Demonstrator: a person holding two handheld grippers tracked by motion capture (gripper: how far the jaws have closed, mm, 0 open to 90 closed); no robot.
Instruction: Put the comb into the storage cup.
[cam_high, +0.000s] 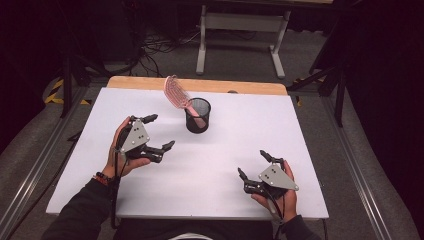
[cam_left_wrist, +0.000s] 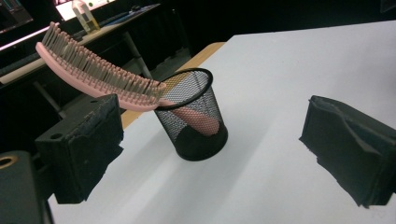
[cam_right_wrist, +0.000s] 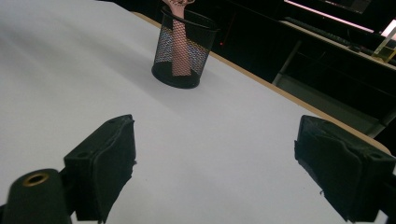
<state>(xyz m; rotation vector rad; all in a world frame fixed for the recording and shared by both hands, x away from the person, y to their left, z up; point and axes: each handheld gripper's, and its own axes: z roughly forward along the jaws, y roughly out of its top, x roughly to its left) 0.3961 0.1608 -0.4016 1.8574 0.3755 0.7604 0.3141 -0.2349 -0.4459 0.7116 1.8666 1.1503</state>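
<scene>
1. Left gripper (cam_high: 156, 132) has its jaws spread wide with nothing in them, just hanging over the white table (cam_high: 210, 165).
2. Right gripper (cam_high: 254, 164), same deal: wide apart, nothing held.
3. Pink hairbrush (cam_high: 178, 94) leans handle-down in the black mesh cup (cam_high: 198, 115), near the left gripper.
4. In the right gripper view the brush head is cut off up top.

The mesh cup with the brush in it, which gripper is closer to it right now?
Left. The left gripper sits open just short of the cup, on its left side. The right gripper is open too, farther back toward the table's near right.
</scene>
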